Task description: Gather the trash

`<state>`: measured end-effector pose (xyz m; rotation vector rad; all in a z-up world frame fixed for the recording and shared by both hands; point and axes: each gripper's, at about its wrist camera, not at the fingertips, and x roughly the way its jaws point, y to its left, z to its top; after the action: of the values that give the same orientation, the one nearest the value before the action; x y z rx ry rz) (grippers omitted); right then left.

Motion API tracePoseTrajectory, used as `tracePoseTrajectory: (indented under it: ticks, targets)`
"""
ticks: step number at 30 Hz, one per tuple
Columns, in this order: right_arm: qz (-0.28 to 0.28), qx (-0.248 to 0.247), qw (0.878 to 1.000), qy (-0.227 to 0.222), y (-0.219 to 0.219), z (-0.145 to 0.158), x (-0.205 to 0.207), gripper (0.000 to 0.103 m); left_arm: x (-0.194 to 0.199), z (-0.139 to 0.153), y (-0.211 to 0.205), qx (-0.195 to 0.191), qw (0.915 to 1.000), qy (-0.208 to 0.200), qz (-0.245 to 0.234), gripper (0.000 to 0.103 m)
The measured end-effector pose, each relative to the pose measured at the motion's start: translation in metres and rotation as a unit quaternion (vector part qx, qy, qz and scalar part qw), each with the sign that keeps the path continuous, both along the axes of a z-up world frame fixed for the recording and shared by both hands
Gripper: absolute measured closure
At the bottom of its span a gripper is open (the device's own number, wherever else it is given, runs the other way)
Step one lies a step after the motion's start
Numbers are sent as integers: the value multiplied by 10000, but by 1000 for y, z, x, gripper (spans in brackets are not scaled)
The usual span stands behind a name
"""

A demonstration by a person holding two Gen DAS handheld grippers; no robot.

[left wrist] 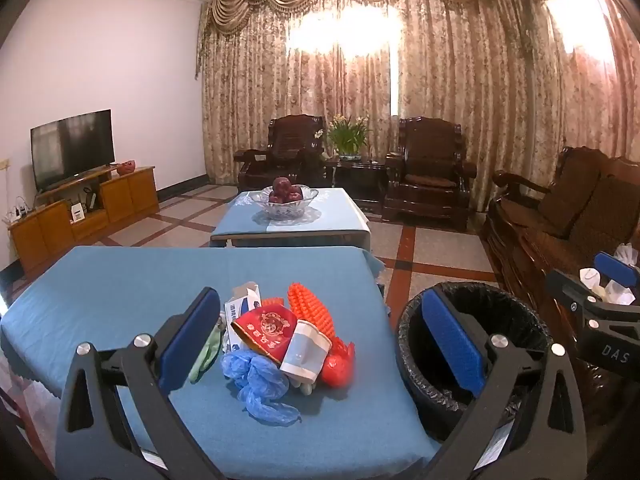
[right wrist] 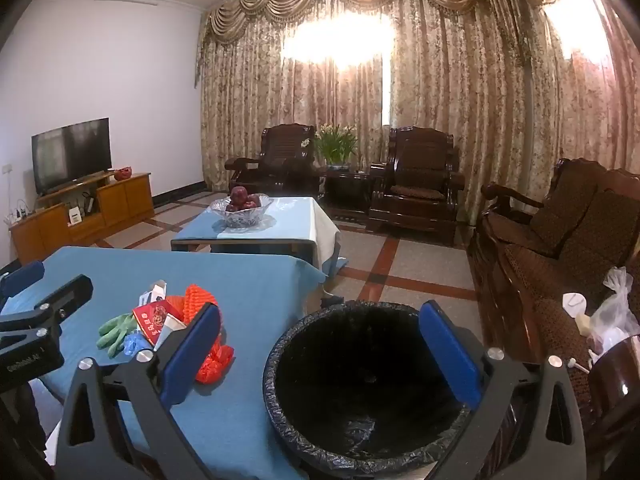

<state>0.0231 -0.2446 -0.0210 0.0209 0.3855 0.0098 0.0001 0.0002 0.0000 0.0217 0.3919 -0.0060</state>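
A pile of trash lies on the blue-covered table: a red paper cup, a white and blue paper cup, a crumpled blue plastic bag, an orange foam net, a red foam net, a green glove and a white carton. My left gripper hovers open over the pile and touches none of it. A black-lined bin stands on the floor right of the table. My right gripper hangs open over the bin's mouth, with nothing between its pads.
A second low table behind carries a glass bowl of apples. A wooden sofa at the right holds plastic bags. Armchairs, a plant and curtains line the back. A TV stands on a cabinet at the left.
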Motion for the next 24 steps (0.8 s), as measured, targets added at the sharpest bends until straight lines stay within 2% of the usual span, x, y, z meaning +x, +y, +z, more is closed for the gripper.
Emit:
tracePoseTrajectory:
  ticks: [24]
  targets:
    - [9, 23, 10000, -19, 0, 0, 0, 6, 0, 0, 0, 44, 10000, -48, 2, 5]
